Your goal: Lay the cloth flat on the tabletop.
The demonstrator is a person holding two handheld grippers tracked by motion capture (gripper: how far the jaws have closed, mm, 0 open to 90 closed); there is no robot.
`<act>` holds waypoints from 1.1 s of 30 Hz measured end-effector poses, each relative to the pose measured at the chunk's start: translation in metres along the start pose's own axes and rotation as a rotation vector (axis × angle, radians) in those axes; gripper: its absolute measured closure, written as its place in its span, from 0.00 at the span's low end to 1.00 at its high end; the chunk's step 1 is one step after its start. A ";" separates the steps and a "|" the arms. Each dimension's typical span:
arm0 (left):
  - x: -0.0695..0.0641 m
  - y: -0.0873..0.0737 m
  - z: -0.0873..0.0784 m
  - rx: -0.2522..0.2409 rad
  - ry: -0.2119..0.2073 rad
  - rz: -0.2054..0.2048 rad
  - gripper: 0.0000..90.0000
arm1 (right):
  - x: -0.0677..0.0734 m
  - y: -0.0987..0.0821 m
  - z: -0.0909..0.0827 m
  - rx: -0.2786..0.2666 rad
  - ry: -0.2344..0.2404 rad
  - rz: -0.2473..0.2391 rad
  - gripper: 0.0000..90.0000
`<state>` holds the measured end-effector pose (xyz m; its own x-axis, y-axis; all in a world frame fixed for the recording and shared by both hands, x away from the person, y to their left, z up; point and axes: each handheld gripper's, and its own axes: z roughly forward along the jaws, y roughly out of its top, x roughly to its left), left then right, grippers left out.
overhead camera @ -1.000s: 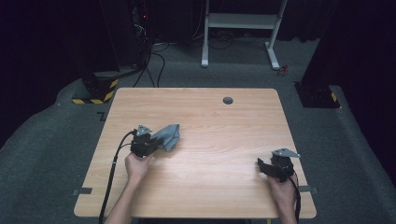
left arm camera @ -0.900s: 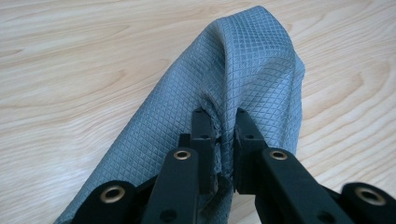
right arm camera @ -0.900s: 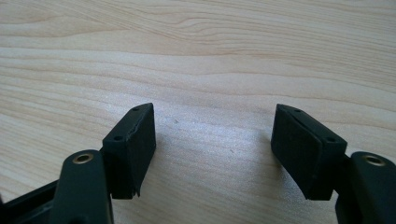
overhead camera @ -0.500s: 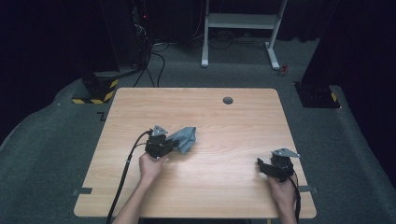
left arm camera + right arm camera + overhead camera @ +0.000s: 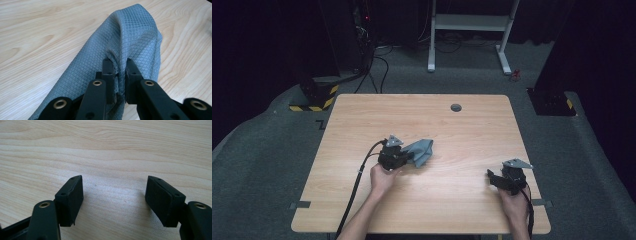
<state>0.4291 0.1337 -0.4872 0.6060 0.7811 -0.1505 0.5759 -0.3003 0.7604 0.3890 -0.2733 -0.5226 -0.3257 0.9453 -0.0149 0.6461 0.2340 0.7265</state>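
So there's just one cloth here, a blue-grey microfibre cloth with a diamond weave [image 5: 421, 151], bunched up a bit left of centre on the light wood table [image 5: 452, 125]. The left gripper [image 5: 117, 68] has a fold of it pinched tight between its jaws, and the rest of the cloth trails away ahead of the jaws, long axis running straight out from the tool toward the table's middle.

Two grippers total. The right gripper [image 5: 113, 195] sits with its jaws spread wide over bare wood near the right front corner, well apart from the cloth.

My guess: the left hand is way nearer, so any drag or spread hinges on the loose end lying toward the right gripper.
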 end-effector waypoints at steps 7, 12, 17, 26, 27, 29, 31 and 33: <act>-0.027 0.008 0.021 0.014 -0.067 0.023 0.90 | 0.000 0.000 0.000 0.000 0.004 -0.004 0.34; -0.043 0.007 0.042 0.034 -0.110 0.026 0.90 | 0.000 0.001 0.001 0.001 0.008 -0.005 0.34; -0.053 0.008 0.053 0.045 -0.112 0.047 0.88 | 0.000 0.001 0.001 0.000 0.008 -0.006 0.34; -0.051 0.006 0.048 0.025 -0.111 0.042 0.73 | 0.001 0.001 0.001 0.000 0.009 -0.007 0.34; -0.050 0.006 0.046 0.024 -0.111 0.039 0.73 | 0.001 0.001 0.001 0.001 0.010 -0.008 0.34; -0.049 0.005 0.042 0.017 -0.115 0.038 0.73 | 0.001 0.001 0.001 0.000 0.020 -0.013 0.36; -0.048 0.005 0.040 0.010 -0.120 0.039 0.79 | 0.005 0.001 0.000 -0.003 0.037 -0.021 0.47; -0.047 0.006 0.037 -0.006 -0.130 0.033 0.82 | 0.008 0.002 -0.002 -0.006 0.071 -0.027 0.60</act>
<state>0.4246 0.0746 -0.4991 0.6909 0.6931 -0.2054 0.5510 -0.3211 0.7702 0.3863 -0.2653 -0.5200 -0.3909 0.9203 0.0144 0.6326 0.2573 0.7304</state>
